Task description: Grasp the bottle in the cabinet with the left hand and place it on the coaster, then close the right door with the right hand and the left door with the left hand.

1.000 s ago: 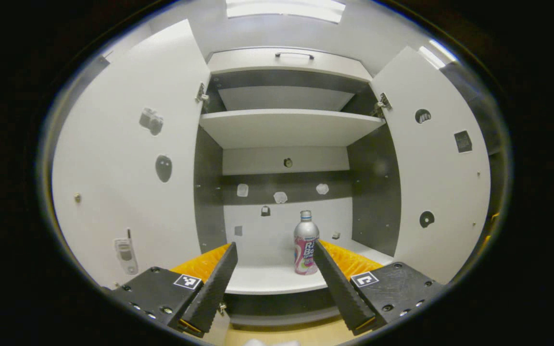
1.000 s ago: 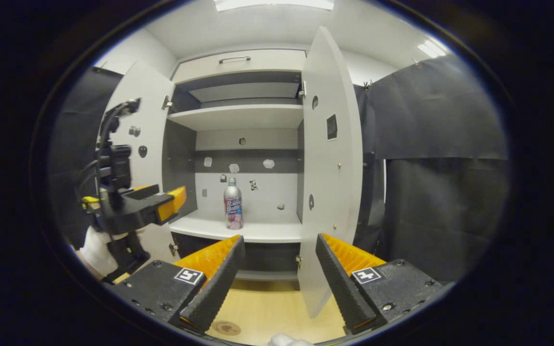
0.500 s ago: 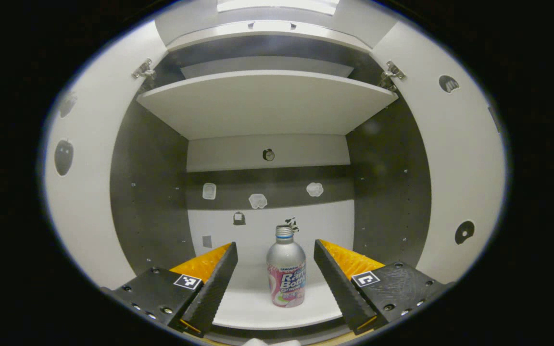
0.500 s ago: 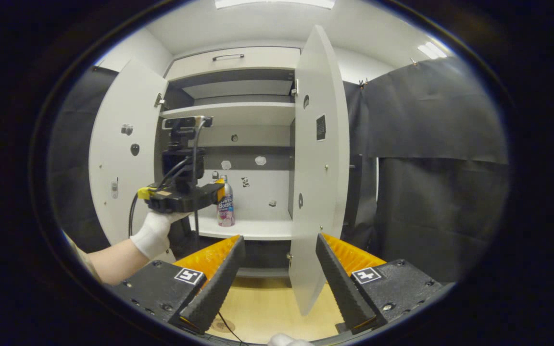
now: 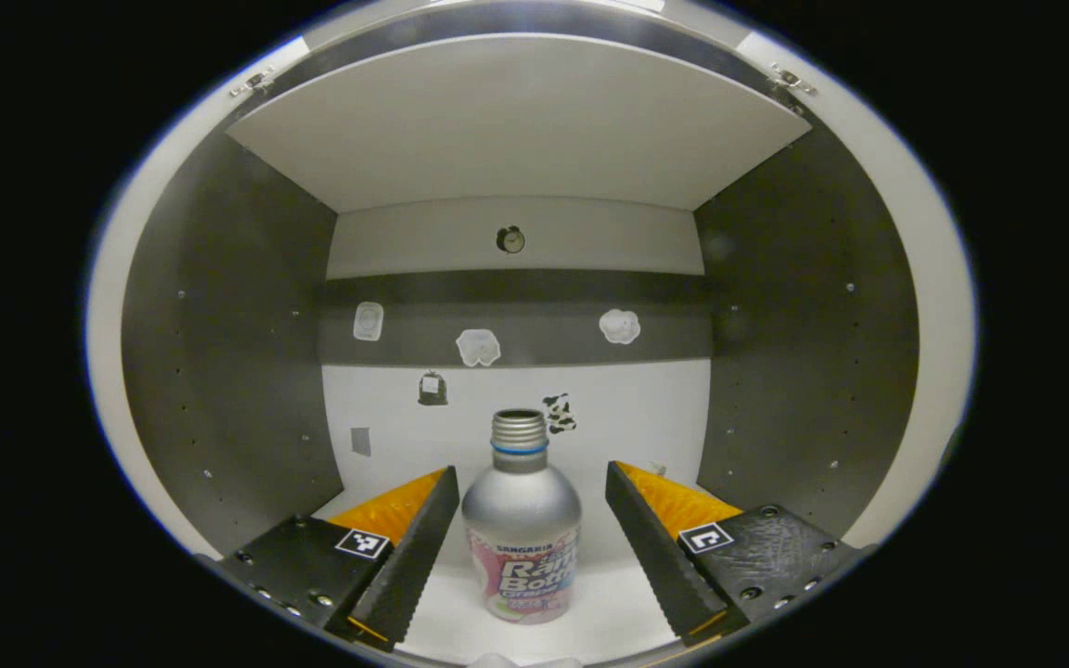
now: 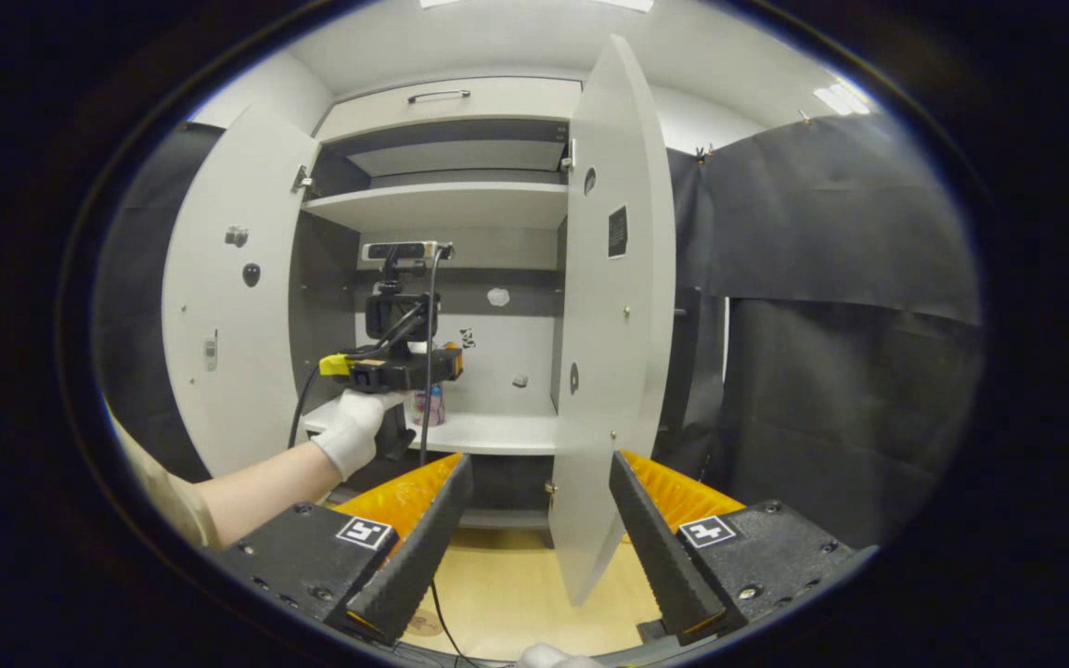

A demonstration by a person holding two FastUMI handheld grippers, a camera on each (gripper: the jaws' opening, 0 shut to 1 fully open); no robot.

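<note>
Left gripper (image 5: pixel 523 547) spread wide, one finger on each side of the bottle (image 5: pixel 521 543), neither touching it. Bottle is upright on the cabinet's lower shelf (image 5: pixel 609 617), silver body, capless threaded neck, pink label low down. Beyond the bottle, the cabinet back wall (image 5: pixel 516 417) has small stickers on it; dark side walls flank the bottle to left and right. Above the bottle, the underside of the upper shelf (image 5: pixel 516 130).

Right gripper view: right gripper (image 6: pixel 534 543) also spread wide, holding nothing, out in front of the cabinet over a tan floor (image 6: pixel 497 594). Edge of the right door (image 6: pixel 604 315) stands open just beyond and between its fingers, no contact visible. Farther off, left of that door, a gloved hand (image 6: pixel 354 431) holds the left gripper (image 6: pixel 405 366) inside the cabinet opening, just over the lower shelf (image 6: pixel 488 431); cable hangs down from it. Part of the bottle (image 6: pixel 428 405) peeks out under that gripper, standing on the shelf. Left door (image 6: pixel 228 306) open, left of the hand. Cabinet top has a closed panel with a handle (image 6: pixel 439 94). Black cloth wall (image 6: pixel 822 306) right of the right door. A round brownish spot (image 6: pixel 418 622) on the floor near the right gripper's left finger; can't tell what it is.
</note>
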